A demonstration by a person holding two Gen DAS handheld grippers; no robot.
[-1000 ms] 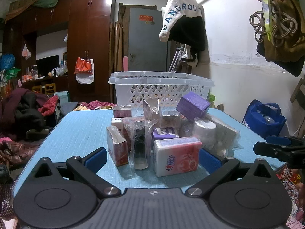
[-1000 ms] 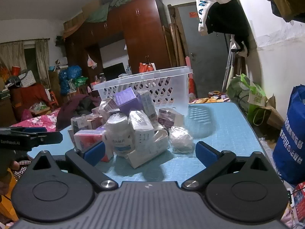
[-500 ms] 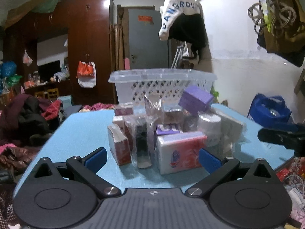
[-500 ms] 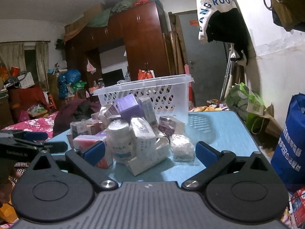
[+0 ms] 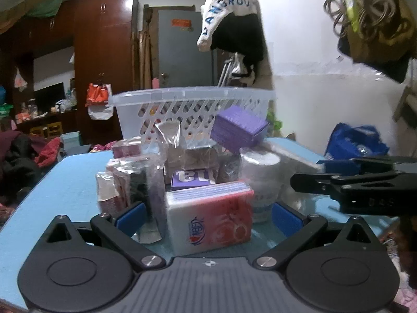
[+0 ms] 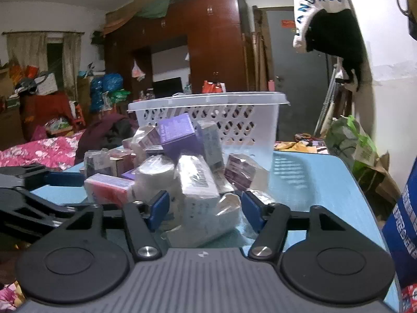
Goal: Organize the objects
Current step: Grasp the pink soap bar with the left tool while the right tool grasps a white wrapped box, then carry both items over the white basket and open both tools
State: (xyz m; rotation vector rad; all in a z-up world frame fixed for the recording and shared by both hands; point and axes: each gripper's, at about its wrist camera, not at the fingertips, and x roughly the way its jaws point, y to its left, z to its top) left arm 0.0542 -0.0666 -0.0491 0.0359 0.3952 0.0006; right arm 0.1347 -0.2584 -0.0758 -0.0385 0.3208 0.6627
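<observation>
Pile of packets (image 5: 206, 180) on the blue table (image 5: 52, 187), in front of the white basket (image 5: 192, 104). Left gripper (image 5: 208, 216) wide around the pink tissue pack (image 5: 211, 221); right gripper (image 6: 204, 208) narrower around a white wrapped box (image 6: 203, 198). Step, apparently: first grasps. Next: close, lift, carry to the basket. Only the right view shows the box's far side.

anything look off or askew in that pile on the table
Yes. The purple cardboard box perches tilted atop the heap, one corner hanging out, in front of the white perforated plastic basket. The whole pile sits loose on the blue table, packs leaning at different angles.
</observation>
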